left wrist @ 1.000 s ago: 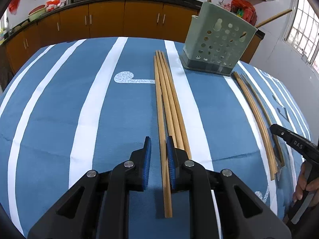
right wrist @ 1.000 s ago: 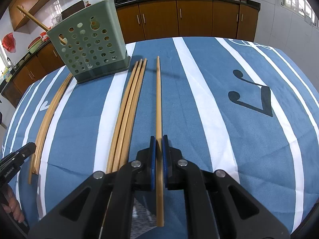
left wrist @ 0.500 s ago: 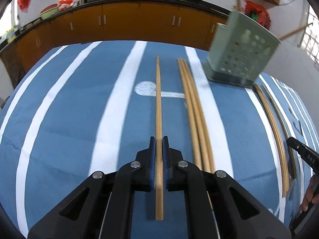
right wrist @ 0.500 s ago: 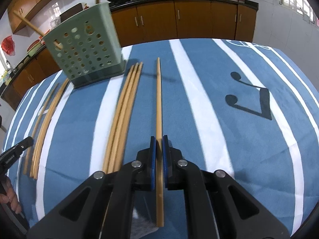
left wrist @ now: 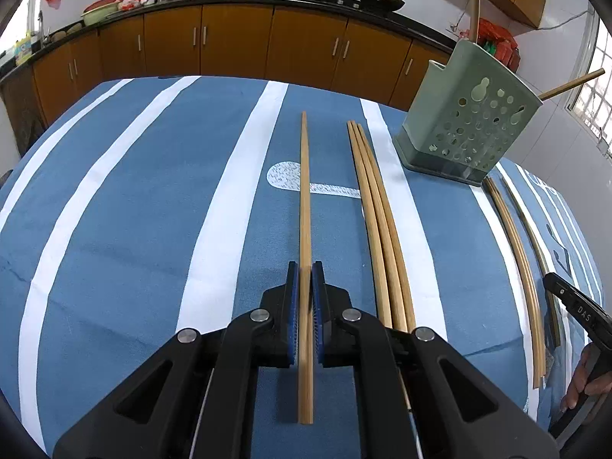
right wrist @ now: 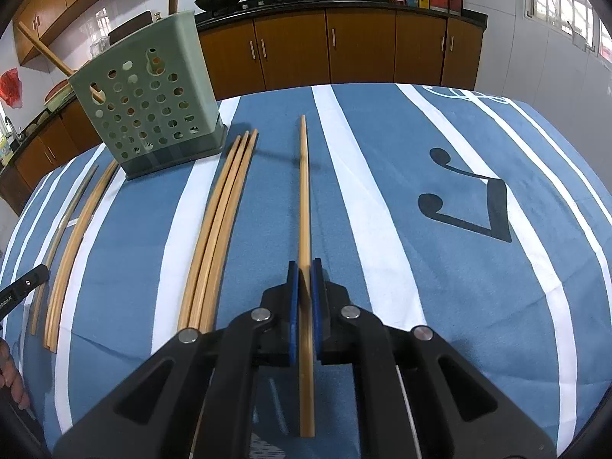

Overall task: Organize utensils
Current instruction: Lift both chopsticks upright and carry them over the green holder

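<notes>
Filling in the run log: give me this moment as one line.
left tongs: shut on chopstick | right tongs: shut on chopstick | green holder: upright, two sticks inside | loose chopsticks: on cloth

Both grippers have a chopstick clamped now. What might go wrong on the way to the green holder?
1. Each gripper, left gripper and right gripper, pinches its chopstick near the back end, so the long free front could swing or slip.
2. The perforated green holder already has sticks leaning out, which may block insertion.
3. The three loose chopsticks lie close beside the left grip and could get knocked.
</notes>
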